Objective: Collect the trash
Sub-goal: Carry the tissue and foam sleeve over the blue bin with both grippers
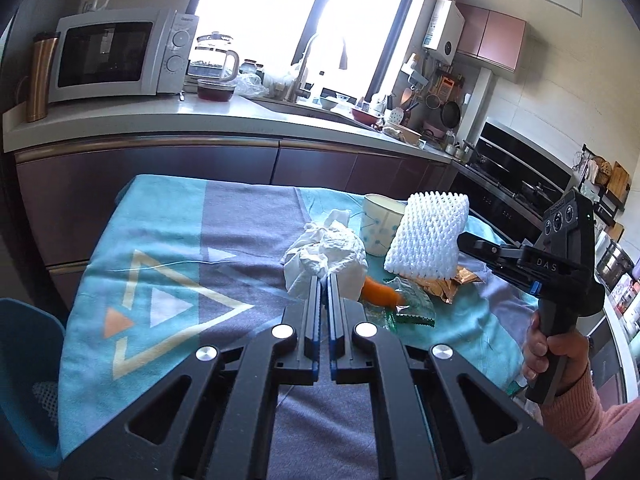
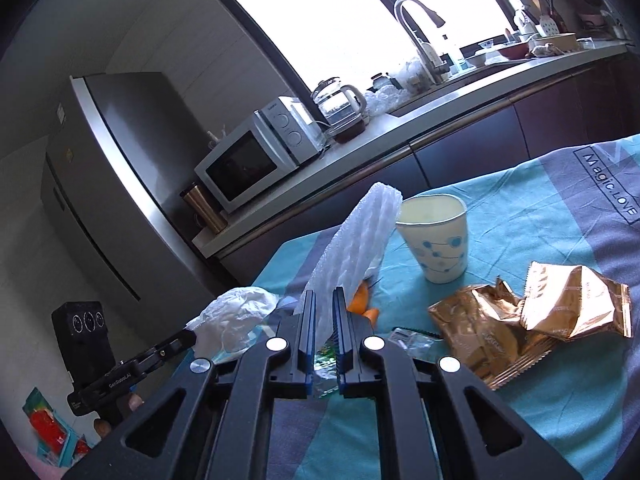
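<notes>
Tissue: crumpled white wad (image 1: 326,256) on the teal and grey tablecloth (image 1: 168,240), pinched at its near edge by the left gripper (image 1: 324,280), jaws almost together.
Orange peel: small piece (image 1: 380,291) just right of the tissue, beside clear green-edged wrappers (image 1: 412,308).
Paper cup: upright (image 2: 436,236), dotted, behind the foam.
Foam fruit net: white sleeve (image 2: 356,248) lifted upright, clamped between the narrow jaws of the right gripper (image 2: 323,300).
Gold wrappers: two crumpled packets (image 2: 528,320) on the cloth, right of the cup.
</notes>
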